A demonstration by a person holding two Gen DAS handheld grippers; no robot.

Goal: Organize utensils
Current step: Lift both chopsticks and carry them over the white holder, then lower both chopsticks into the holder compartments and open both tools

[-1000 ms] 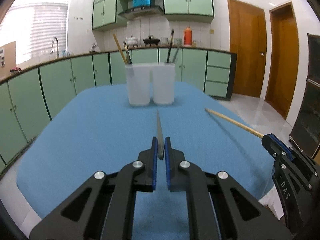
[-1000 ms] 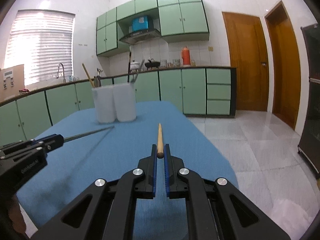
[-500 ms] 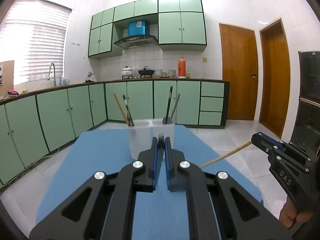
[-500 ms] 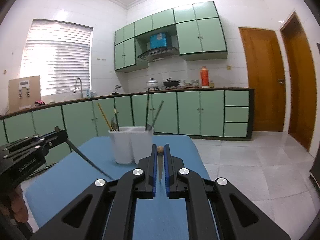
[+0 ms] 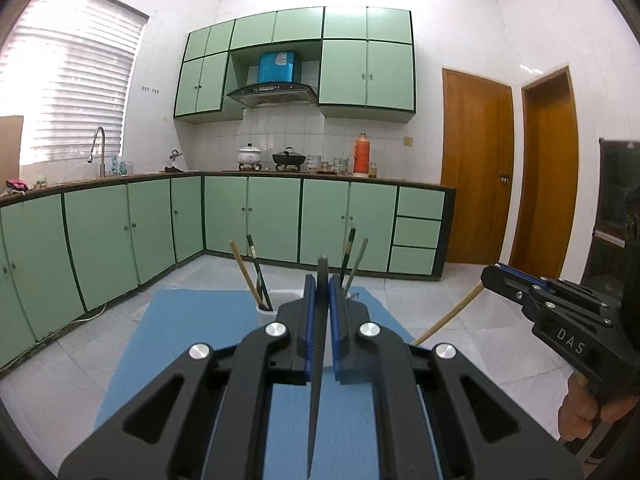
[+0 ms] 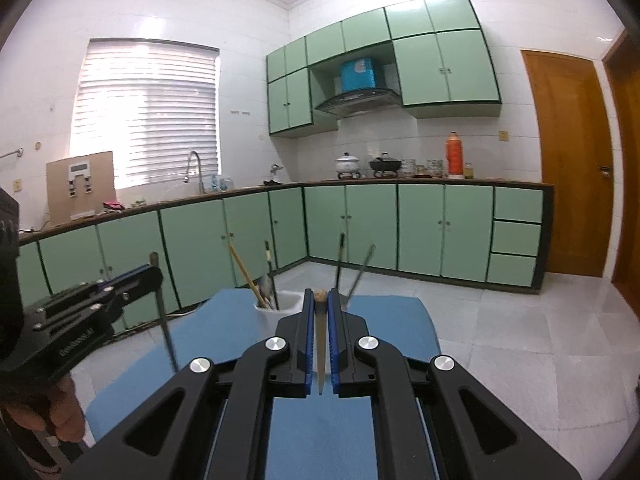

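The left gripper point(image 5: 322, 280) is clamped on a dark chopstick point(image 5: 314, 392), the right gripper point(image 6: 319, 298) on a wooden chopstick point(image 6: 321, 356); both sticks hang tip-down, with the white cups point(image 6: 286, 305) directly ahead and below.

A home kitchen: green cabinets point(image 5: 248, 216), range hood point(image 5: 272, 92), sink tap point(image 5: 98, 148)

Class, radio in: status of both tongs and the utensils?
Left tongs shut on dark chopstick. Right tongs shut on wooden chopstick. White cups ahead, unobstructed.

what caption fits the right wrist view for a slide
Right claw shut on a pale wooden chopstick, above the blue table mat near two white plastic utensil cups.
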